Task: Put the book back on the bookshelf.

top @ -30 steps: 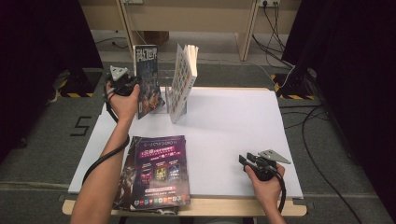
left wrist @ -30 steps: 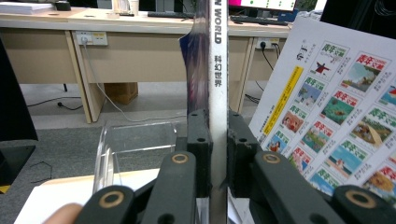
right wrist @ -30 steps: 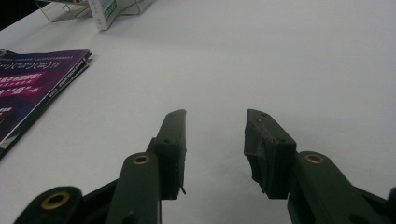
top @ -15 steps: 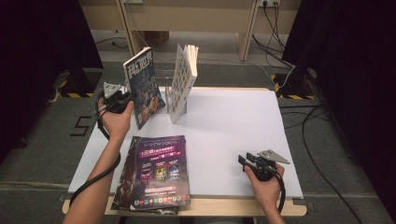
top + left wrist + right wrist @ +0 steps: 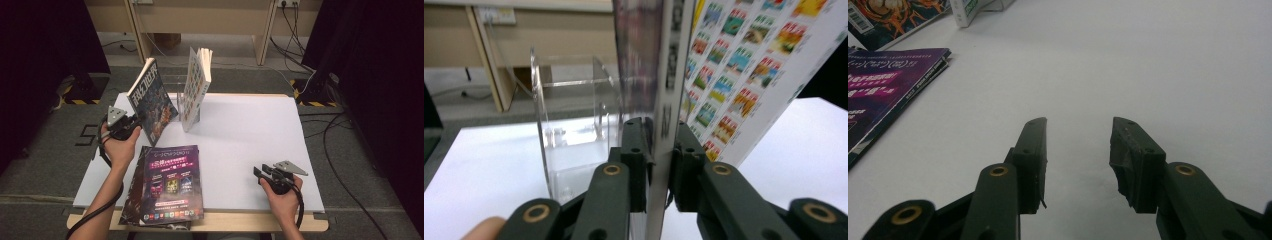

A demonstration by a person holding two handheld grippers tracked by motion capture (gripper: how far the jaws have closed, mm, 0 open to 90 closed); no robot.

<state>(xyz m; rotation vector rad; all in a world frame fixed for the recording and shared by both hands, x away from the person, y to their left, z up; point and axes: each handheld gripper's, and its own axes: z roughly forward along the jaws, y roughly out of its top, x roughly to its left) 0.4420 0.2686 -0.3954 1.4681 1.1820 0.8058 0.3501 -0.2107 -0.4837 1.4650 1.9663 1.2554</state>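
Observation:
My left gripper (image 5: 137,124) (image 5: 658,142) is shut on the lower edge of a dark-covered magazine (image 5: 151,102) (image 5: 655,75), holding it tilted above the table's far left. Just right of it, a magazine with a colourful grid cover (image 5: 194,89) (image 5: 744,75) leans in a clear acrylic stand (image 5: 569,145) (image 5: 177,107). A stack of purple-covered magazines (image 5: 170,185) (image 5: 878,90) lies flat at the near left. My right gripper (image 5: 260,171) (image 5: 1078,150) rests low over the near right of the white table (image 5: 250,130), open with nothing between its fingers.
The table's front wooden edge (image 5: 240,222) runs below the purple stack, which overhangs it slightly. Cables (image 5: 345,165) lie on the floor to the right. A wooden bench frame (image 5: 265,30) stands behind the table.
My left gripper has drawn the dark magazine out of the stand, toward the near left, and tilted it over. The right gripper has stayed put.

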